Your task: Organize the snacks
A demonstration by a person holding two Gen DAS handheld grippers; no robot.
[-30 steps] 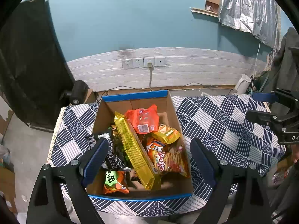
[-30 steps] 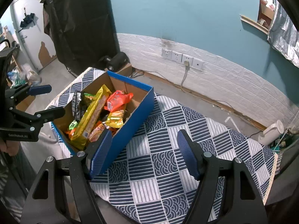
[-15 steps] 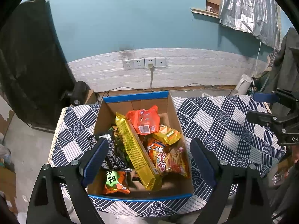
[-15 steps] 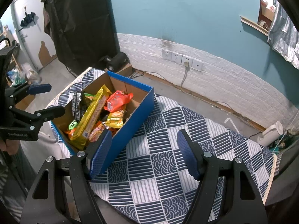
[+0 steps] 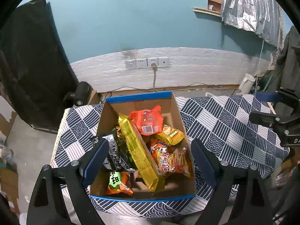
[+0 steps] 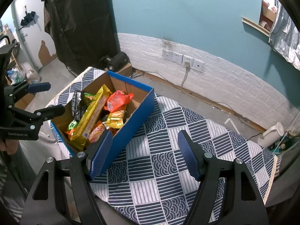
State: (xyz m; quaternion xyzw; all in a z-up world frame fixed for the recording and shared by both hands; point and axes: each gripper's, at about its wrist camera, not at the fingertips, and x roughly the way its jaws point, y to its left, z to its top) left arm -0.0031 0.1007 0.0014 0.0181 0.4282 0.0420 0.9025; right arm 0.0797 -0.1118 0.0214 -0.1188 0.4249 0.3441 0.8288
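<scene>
A blue-sided cardboard box (image 5: 139,96) (image 6: 135,113) stands on the left part of a table with a navy-and-white patterned cloth (image 5: 221,123) (image 6: 168,161). It holds several snack packs: a long yellow pack (image 5: 139,153) (image 6: 91,115), an orange-red bag (image 5: 148,121) (image 6: 117,101), a black pack (image 5: 112,151), a noodle-stick bag (image 5: 174,162). My left gripper (image 5: 148,161) hovers open above the box's near end, nothing between its fingers. My right gripper (image 6: 144,153) hangs open over the cloth just right of the box, empty. Each gripper also shows at the other view's edge.
Bare cloth lies to the right of the box. Behind the table are a white brick-pattern wall strip with sockets (image 5: 147,63), a plugged-in cable, a white kettle (image 6: 271,135) on the floor, and a black device (image 5: 80,93) on a small carton at the back left.
</scene>
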